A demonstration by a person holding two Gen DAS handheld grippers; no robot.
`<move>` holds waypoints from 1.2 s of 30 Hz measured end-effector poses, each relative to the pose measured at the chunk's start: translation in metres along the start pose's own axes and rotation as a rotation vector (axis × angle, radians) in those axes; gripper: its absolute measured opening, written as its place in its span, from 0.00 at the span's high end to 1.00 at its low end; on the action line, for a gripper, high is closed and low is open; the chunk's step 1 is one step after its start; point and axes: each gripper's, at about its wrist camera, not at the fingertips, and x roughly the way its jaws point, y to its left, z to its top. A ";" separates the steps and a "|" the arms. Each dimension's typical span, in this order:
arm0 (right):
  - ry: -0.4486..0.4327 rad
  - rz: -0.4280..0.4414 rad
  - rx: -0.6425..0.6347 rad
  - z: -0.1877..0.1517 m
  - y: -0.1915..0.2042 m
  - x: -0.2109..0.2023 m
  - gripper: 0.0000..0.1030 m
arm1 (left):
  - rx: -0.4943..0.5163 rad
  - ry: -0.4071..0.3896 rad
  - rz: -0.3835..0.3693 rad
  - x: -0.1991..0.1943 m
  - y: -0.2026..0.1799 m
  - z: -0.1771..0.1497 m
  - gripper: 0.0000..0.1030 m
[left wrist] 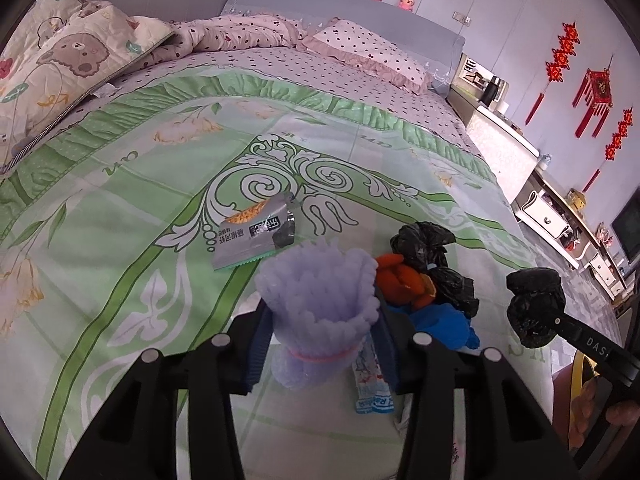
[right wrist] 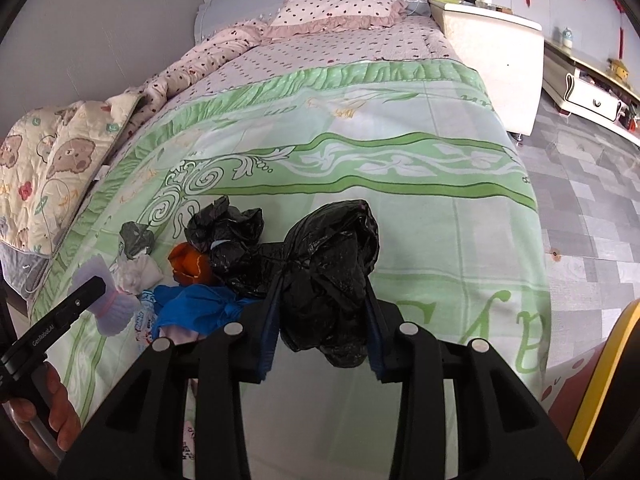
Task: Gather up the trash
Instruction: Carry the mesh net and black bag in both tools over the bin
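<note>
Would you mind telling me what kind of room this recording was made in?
Most likely a home bedroom: a made bed with a polka-dot pillow, a rumpled quilt, and a bedside cabinet alongside.

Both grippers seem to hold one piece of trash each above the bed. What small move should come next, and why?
Probably lift both a little higher. The left gripper is clamped on the lilac foam net, the right gripper on a black bag; the other litter, like the snack wrapper, lies close below.
</note>
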 end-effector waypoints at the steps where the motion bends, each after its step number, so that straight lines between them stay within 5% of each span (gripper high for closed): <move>1: -0.003 0.002 -0.002 0.000 0.000 -0.005 0.66 | 0.003 -0.008 -0.005 -0.006 -0.001 0.000 0.59; 16: -0.095 0.005 -0.023 -0.015 -0.013 -0.109 0.66 | 0.092 -0.086 -0.025 -0.079 -0.040 -0.002 0.59; 36: -0.234 -0.051 0.030 -0.037 -0.088 -0.244 0.66 | 0.240 -0.103 -0.152 -0.139 -0.159 -0.017 0.59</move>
